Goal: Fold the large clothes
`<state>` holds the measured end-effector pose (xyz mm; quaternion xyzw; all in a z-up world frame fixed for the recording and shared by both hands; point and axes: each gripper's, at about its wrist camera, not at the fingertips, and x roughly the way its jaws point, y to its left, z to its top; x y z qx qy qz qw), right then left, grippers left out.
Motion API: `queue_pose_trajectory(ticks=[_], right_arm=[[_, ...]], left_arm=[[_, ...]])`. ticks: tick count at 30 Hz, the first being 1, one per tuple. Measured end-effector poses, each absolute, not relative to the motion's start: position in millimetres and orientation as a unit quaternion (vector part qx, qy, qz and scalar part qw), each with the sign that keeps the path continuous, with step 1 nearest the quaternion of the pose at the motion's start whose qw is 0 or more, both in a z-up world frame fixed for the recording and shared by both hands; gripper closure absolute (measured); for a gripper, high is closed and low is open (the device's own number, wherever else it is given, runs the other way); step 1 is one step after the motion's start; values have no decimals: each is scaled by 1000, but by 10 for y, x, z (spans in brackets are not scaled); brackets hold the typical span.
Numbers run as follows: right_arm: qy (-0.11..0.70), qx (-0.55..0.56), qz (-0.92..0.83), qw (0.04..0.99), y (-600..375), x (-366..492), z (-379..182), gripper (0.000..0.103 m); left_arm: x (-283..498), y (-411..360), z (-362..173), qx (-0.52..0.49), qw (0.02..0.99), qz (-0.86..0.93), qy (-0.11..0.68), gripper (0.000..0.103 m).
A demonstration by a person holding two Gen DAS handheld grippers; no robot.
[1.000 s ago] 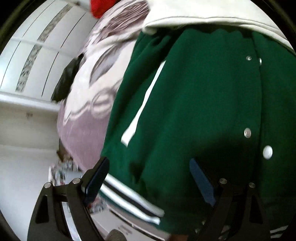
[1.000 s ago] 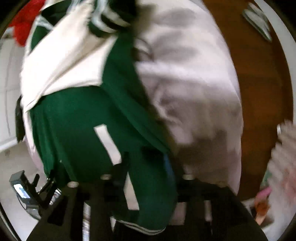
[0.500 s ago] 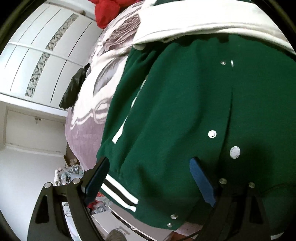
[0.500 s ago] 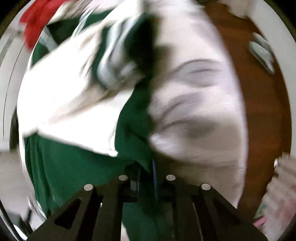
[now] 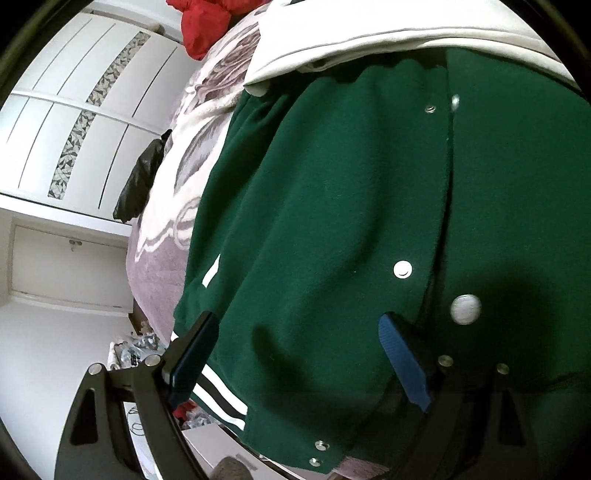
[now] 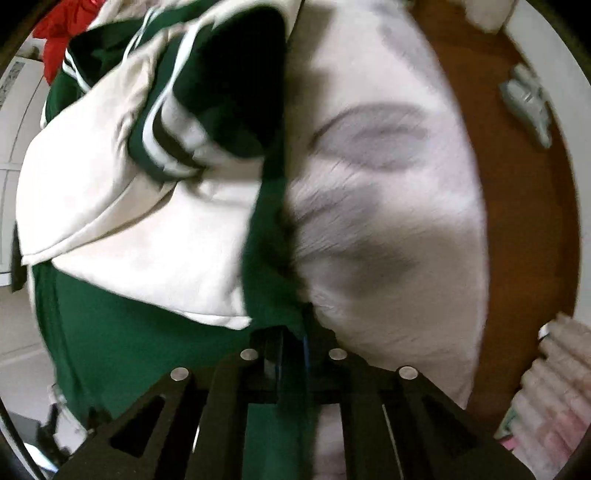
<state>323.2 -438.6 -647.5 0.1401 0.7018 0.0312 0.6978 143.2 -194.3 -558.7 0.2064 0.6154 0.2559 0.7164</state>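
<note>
Right gripper [image 6: 291, 345], clamped on the green jacket [image 5: 332, 221] edge, probably; left gripper [image 5: 295, 354] gapes wide, hem at lower frame.

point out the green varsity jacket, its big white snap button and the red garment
green varsity jacket [image 5: 314, 221], left wrist view, on the front panel
big white snap button [image 5: 465, 309], left wrist view, on its face
red garment [image 5: 205, 26], left wrist view, on its bunched cloth
</note>
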Motion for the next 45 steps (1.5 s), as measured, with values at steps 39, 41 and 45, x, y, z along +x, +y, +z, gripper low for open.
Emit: queue_pose_trajectory(ticks=[39,41,45], right_arm=[[672,61,-30,737,-2936,6383,-6045,89],[673,71,-34,736,-3046,6545,-6048,89],[684,65,-4,726,-3048,6587,-6099,81]], left_arm=[[2835,-1338,-5744,239,695,298,609,14],[2868,-1402,-5745,242,696,294,609,14],[2870,-1455,-5708,244,699,288,608,14]])
